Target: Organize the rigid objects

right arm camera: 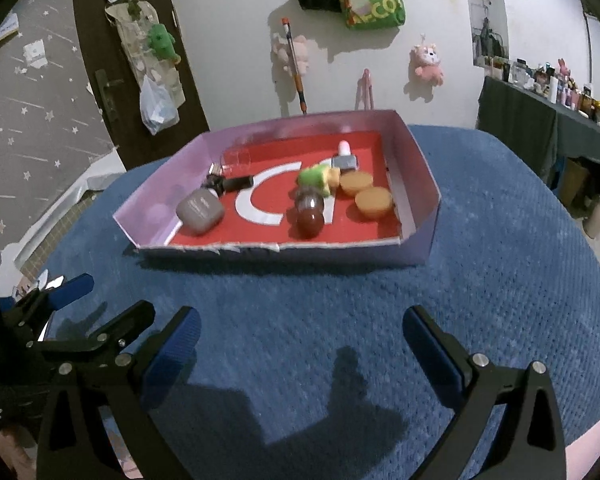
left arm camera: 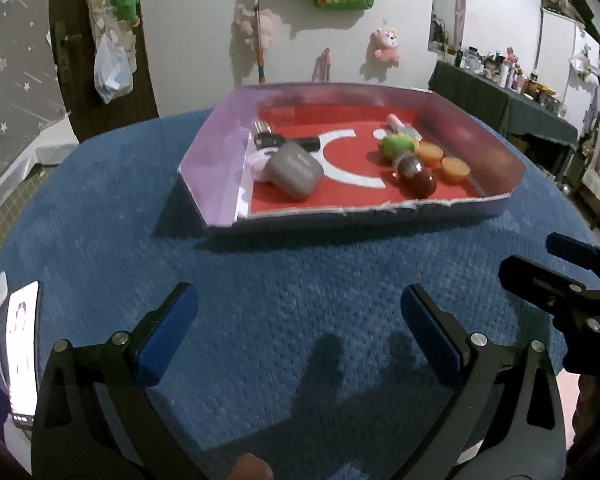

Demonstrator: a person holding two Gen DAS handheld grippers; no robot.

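**Objects gathered in tray, both grippers empty**

Left wrist view: the left gripper (left arm camera: 300, 340) is held wide apart over the blue cloth (left arm camera: 260, 280), nothing between its fingers. The tray (left arm camera: 216, 160) holds a grey case (left arm camera: 294, 174), two orange caps (left arm camera: 444, 162) and a brown bottle (left arm camera: 416, 178).

Right wrist view: the right gripper (right arm camera: 302, 352) is likewise spread wide and empty, near the tray's front wall.

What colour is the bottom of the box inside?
Red with a white curved shape, inside the box; clearest in the right wrist view.
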